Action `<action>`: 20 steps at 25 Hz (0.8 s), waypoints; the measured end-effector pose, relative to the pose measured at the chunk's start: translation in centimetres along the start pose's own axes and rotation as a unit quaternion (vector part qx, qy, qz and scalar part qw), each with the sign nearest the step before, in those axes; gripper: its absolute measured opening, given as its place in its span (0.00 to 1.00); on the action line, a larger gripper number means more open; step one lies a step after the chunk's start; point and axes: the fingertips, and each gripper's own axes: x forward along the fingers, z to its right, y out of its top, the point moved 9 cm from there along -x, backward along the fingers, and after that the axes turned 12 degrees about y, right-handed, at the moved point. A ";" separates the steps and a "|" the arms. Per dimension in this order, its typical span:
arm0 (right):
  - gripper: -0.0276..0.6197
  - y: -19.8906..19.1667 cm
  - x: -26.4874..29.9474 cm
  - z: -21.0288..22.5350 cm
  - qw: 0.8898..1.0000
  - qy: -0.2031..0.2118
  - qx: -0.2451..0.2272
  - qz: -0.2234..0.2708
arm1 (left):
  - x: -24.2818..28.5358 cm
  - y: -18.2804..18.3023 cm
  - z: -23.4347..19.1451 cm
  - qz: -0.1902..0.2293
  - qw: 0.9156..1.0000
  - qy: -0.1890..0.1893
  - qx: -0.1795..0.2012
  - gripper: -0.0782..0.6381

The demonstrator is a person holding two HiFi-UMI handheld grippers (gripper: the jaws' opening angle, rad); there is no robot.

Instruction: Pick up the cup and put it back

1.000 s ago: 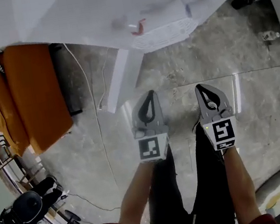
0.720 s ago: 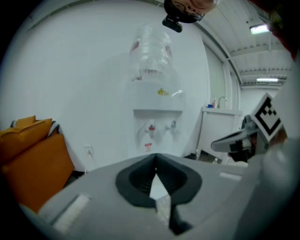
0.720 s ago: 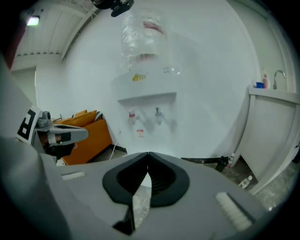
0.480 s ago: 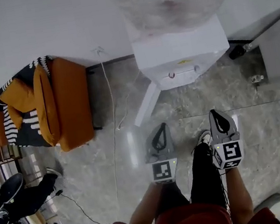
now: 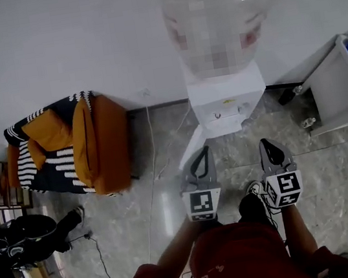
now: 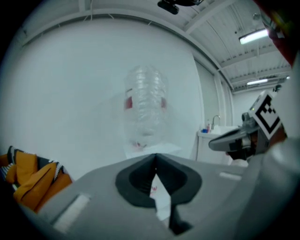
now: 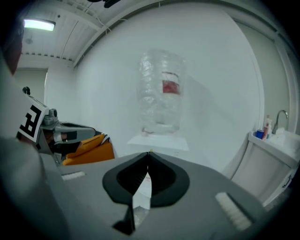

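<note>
The head camera looks steeply down over the left gripper (image 5: 202, 154) and right gripper (image 5: 265, 146) onto the floor (image 5: 165, 208). Each gripper's camera rides close behind its jaws, facing level ahead. All three views share the water dispenser (image 5: 226, 97) near in front.

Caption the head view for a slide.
Person stands before a water dispenser, left gripper and right gripper shut and empty, orange chair nearby.

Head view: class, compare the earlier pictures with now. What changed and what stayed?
The view has swung up: the water dispenser now sits lower in frame with its bottle showing, and the orange armchair has shifted right. Nothing was grasped or released. The left gripper and right gripper stay shut, empty, side by side.
</note>
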 end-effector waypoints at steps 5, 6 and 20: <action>0.05 4.4 -2.2 -1.2 0.999 -0.012 -0.028 0.036 | -1.2 4.3 -1.6 0.044 0.999 0.001 0.015 0.11; 0.05 5.1 -2.5 -1.2 0.998 -0.018 -0.038 0.041 | -1.4 4.9 -2.0 0.054 0.998 0.004 0.013 0.11; 0.05 9.5 -3.8 -2.3 0.990 -0.036 -0.074 0.113 | -4.0 9.4 -3.4 0.167 0.985 0.015 0.025 0.11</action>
